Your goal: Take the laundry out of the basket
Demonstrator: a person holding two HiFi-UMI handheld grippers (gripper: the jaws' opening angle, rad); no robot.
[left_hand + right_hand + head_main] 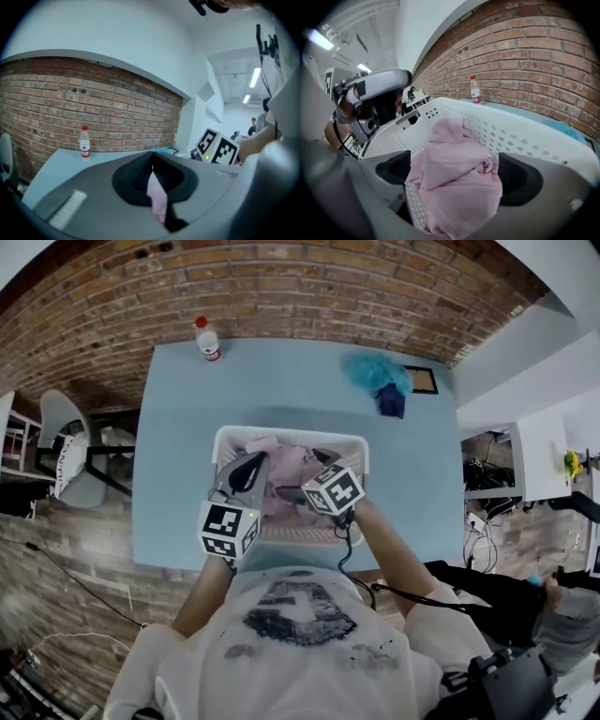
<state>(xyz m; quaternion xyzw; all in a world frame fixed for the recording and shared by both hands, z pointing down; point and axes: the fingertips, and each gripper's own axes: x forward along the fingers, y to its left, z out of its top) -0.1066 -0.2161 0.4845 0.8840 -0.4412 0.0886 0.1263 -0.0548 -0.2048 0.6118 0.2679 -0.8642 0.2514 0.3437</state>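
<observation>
A white perforated laundry basket stands on the light blue table, with pink laundry inside. My left gripper is over the basket's left side. In the left gripper view its jaws are shut on a strip of pink cloth. My right gripper reaches into the basket from the right. In the right gripper view it stands wide open, with a bunched pink garment lying between its dark pads against the basket wall.
A water bottle with a red cap stands at the table's far left edge by the brick wall. Teal and dark blue cloth lies at the far right beside a small framed board. A chair stands left of the table.
</observation>
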